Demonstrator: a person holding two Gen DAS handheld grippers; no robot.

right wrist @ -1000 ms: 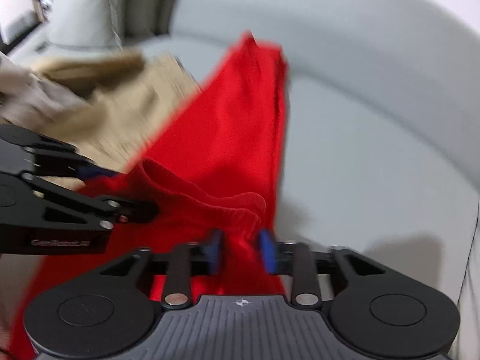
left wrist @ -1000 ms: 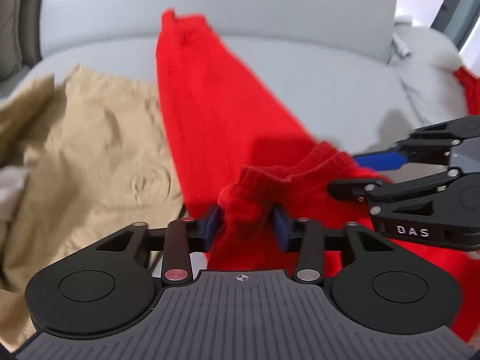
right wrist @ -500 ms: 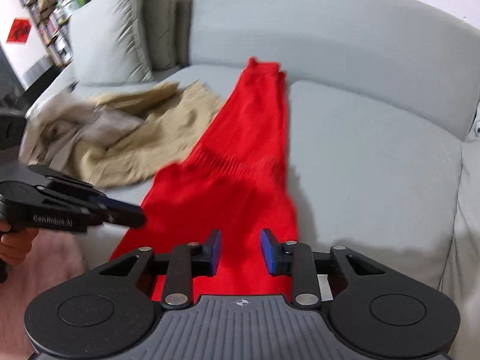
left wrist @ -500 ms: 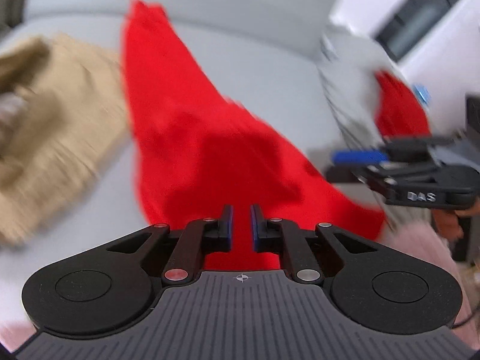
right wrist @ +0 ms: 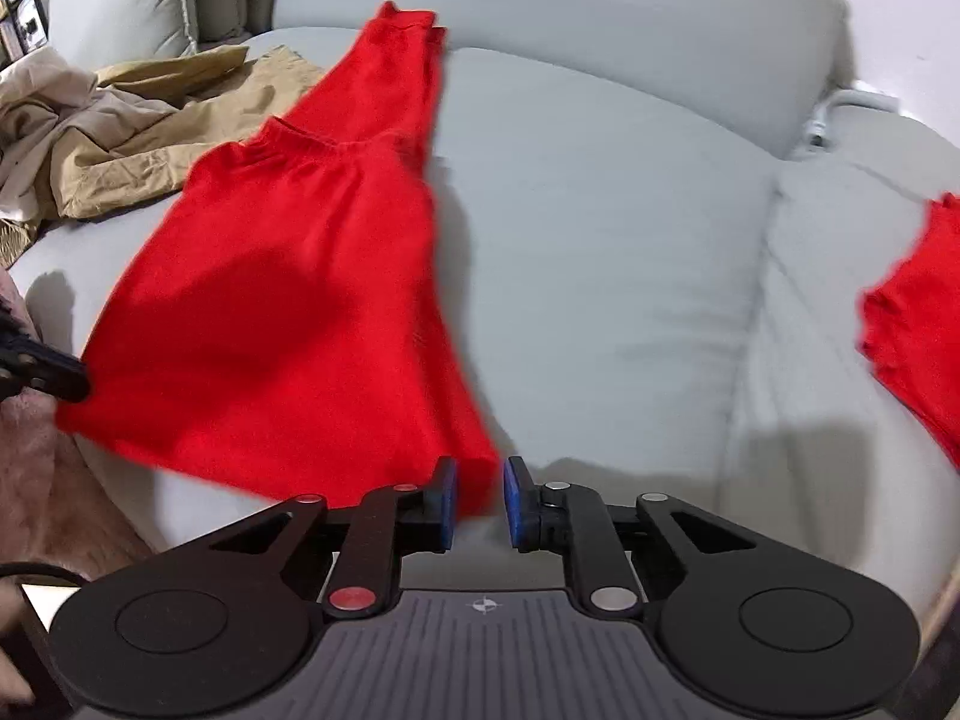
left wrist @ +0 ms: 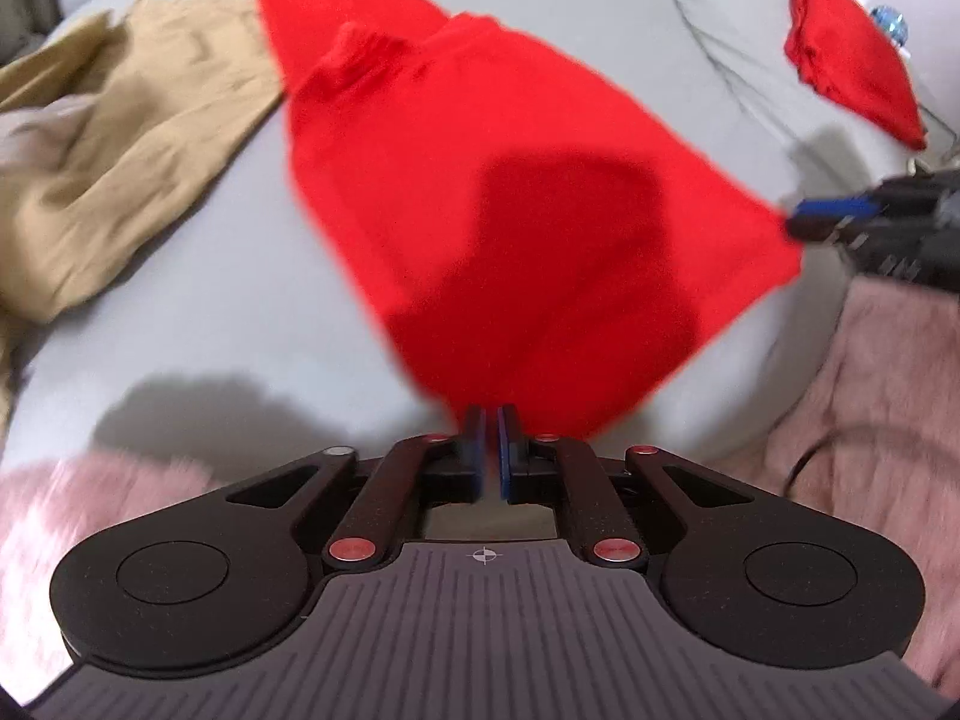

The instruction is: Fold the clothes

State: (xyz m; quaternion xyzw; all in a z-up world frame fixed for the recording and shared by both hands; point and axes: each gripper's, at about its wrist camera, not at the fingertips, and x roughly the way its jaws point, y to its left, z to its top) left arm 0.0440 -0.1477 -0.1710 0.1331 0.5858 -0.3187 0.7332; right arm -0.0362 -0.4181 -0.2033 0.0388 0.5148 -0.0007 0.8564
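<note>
A red garment (left wrist: 480, 198) lies stretched across the grey sofa seat (left wrist: 198, 300), its far part folded over and its near edge at the seat's front. My left gripper (left wrist: 491, 450) is shut on the garment's near left corner. My right gripper (right wrist: 479, 501) holds the near right corner (right wrist: 474, 480) between its pads, with a gap still showing between them. The garment fills the left half of the right wrist view (right wrist: 288, 300). Each gripper shows at the edge of the other's view: the right one (left wrist: 840, 216) and the left one (right wrist: 42, 369).
A tan garment (left wrist: 120, 138) lies crumpled on the seat to the left, also in the right wrist view (right wrist: 162, 126), with a pale cloth (right wrist: 42, 114) beside it. A second red garment (left wrist: 852, 48) lies on the right cushion. Pink fluffy fabric (left wrist: 888, 420) sits below the seat's front edge.
Both grippers pulled the red garment's bunched near end back toward the sofa's front edge and spread apart, so the garment now lies stretched flat. Both views have drawn back.
</note>
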